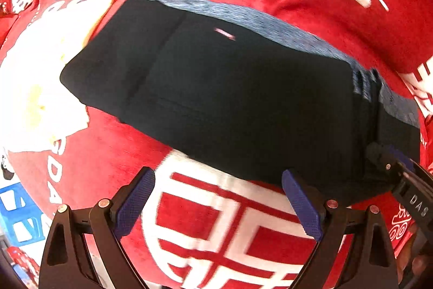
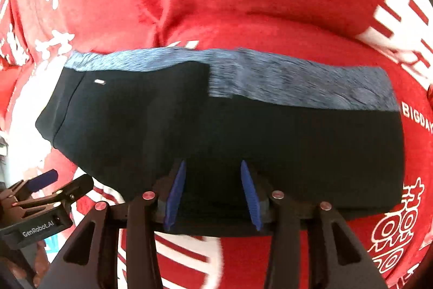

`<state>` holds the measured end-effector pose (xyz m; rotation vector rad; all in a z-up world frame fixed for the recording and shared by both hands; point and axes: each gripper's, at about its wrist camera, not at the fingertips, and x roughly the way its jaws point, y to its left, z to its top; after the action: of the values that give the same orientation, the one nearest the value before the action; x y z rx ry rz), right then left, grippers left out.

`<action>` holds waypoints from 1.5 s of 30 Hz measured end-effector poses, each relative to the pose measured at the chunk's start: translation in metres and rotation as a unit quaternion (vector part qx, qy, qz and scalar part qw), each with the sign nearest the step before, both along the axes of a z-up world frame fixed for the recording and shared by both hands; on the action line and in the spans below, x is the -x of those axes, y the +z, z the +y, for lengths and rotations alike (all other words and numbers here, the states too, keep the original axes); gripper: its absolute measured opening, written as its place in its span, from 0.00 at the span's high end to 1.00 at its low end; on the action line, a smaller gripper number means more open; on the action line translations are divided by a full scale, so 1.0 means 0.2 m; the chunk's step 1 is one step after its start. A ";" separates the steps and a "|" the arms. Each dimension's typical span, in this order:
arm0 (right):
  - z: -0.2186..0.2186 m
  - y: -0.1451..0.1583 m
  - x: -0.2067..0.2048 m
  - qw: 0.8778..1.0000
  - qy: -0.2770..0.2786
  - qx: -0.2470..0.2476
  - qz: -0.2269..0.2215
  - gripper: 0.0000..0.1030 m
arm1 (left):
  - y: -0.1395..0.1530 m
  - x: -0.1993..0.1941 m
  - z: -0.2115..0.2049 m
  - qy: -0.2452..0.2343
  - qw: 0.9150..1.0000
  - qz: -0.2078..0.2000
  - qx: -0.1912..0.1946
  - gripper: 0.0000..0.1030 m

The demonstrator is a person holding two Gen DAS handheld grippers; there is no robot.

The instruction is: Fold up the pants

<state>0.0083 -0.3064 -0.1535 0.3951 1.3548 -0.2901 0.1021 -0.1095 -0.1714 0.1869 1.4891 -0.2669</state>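
Left gripper (image 1: pixel 217 203), black-framed with blue textured pads: jaws spread wide, nothing between them, hovering over the white-and-red printed patch just at the near edge of the garment. Right-hand pad (image 1: pixel 301 203) close against the dark hem, contact not certain through the blur.

Right gripper (image 2: pixel 213 195), same black frame and blue pads: jaws partly apart, pads (image 2: pixel 250 195) set over the near edge of the fabric, dark cloth lying between them; whether actually pinched, cannot tell. Also seen at the right edge of the left wrist view (image 1: pixel 400 175), against the garment's near right corner.

Folded black pants with a heathered blue-grey waistband (image 2: pixel 216 132), lying flat as a wide compact bundle across the middle of both views. Grey-blue band (image 2: pixel 297 84) along the far edge, wider on the right half. Small pale label (image 2: pixel 99 82) near the far left corner, a seam running down beside it. Same bundle in the left wrist view (image 1: pixel 230 99), tilted, label (image 1: pixel 224 33) near the far side.

Underneath, a plush red blanket with large white characters (image 2: pixel 270 4), bulging in soft folds beyond the pants. Blue-and-white item (image 1: pixel 16 218) at the lower left edge, too blurred to identify.
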 end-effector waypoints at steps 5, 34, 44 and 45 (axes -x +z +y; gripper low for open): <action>0.12 0.01 -0.07 0.999 0.032 0.025 0.005 0.46 | -0.01 -0.08 0.12 0.021 1.000 -0.002 0.012 0.07; 0.33 -0.16 -0.12 0.992 0.111 0.004 0.060 0.22 | -0.07 -0.23 0.60 0.128 0.987 0.009 0.099 0.07; 0.35 -0.18 -0.16 0.991 0.114 0.001 0.065 0.21 | -0.11 -0.27 0.67 0.152 0.968 0.017 0.196 0.07; 0.35 -0.18 -0.16 0.991 0.115 0.001 0.065 0.21 | -0.12 -0.28 0.68 0.157 0.966 0.017 0.207 0.07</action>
<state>0.0410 -0.2358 -0.1901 0.2187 1.5131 -0.1280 0.1580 0.0261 -0.1949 -0.3883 1.4396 -0.3193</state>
